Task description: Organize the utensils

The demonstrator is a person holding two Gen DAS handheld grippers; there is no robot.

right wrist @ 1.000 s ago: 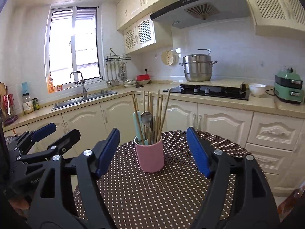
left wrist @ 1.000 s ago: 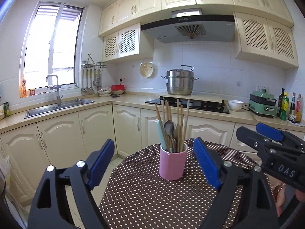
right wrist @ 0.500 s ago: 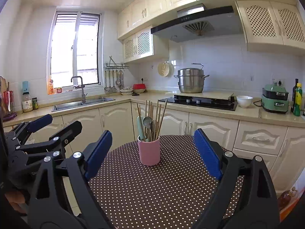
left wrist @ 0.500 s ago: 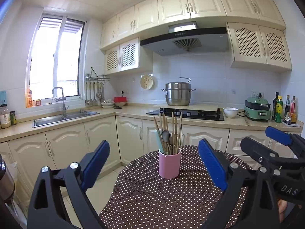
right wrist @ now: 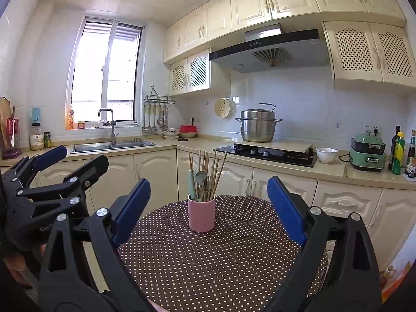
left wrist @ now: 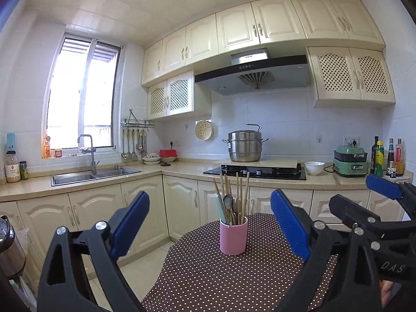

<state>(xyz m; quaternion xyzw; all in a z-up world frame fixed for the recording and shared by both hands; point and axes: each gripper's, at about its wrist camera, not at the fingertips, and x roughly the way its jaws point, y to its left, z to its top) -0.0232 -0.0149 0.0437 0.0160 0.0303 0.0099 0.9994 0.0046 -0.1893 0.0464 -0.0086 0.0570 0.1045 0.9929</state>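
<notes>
- Since the earlier frames both grippers have drawn back from the pink cup: it looks smaller now and more of the dotted table shows in front of it. The jaws of both have just been opening, with nothing between them.
- Left wrist view: the left gripper has its jaws wide apart and holds nothing. The pink cup stands upright on the table, ahead of the blue pads, at about 12 o'clock, a little nearer to the right pad, and well apart from both. In the cup stand wooden chopsticks, a metal spoon and a pale green handle. The right gripper shows at 3 o'clock, beside the table.
- Right wrist view: the right gripper is also spread wide and empty. The pink cup stands ahead at 12 o'clock, almost midway between the pads and touching neither. The chopsticks lean outward above its rim. The left gripper shows at 9 o'clock, with its jaws apart. Behind, the kitchen counter runs across the view.
</notes>
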